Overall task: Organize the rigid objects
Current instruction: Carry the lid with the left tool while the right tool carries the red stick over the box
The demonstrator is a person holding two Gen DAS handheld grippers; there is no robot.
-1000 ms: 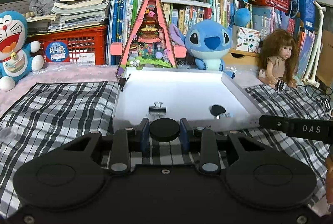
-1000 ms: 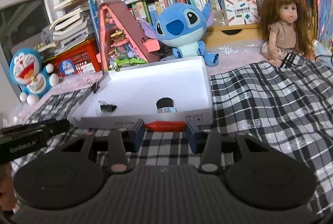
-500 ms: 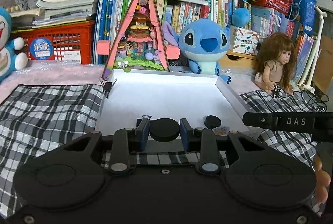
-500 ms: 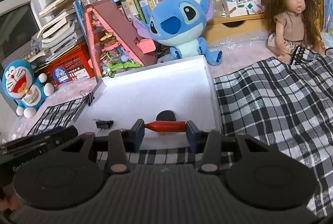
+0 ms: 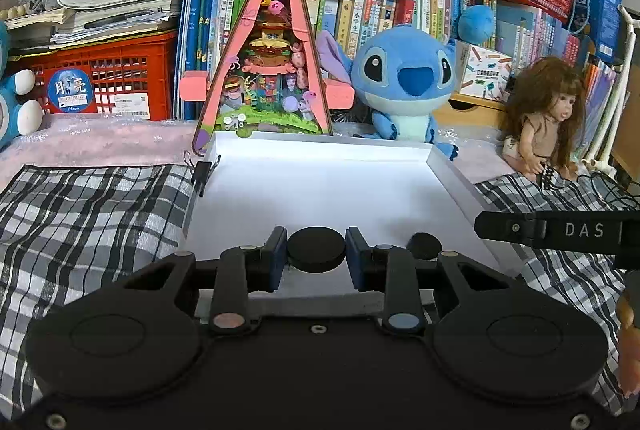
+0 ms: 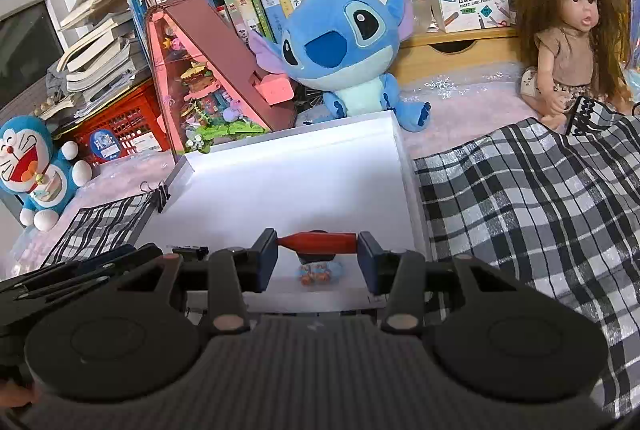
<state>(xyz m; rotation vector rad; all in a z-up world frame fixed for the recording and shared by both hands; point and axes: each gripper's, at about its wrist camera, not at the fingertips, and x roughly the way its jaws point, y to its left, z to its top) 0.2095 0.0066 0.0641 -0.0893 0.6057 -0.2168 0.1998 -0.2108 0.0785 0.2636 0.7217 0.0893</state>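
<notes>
A flat black round disc point(image 5: 316, 249) is pinched by the left gripper point(image 5: 316, 254), a short red rod point(image 6: 318, 241) crosswise by the right gripper point(image 6: 318, 250); both are held above the near edge of the shallow white cardboard tray point(image 5: 448, 174), directly ahead and below

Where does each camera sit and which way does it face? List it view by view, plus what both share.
Left wrist: on the left gripper, looking forward and down over the white tray at the bookshelf; it grips a black disc; the right gripper's side and some fingers show at right.
Right wrist: on the right gripper, facing the tray from its right side; it grips a red piece; the left gripper shows at lower left.
Shared: tray, Stitch plush, doll.
</notes>
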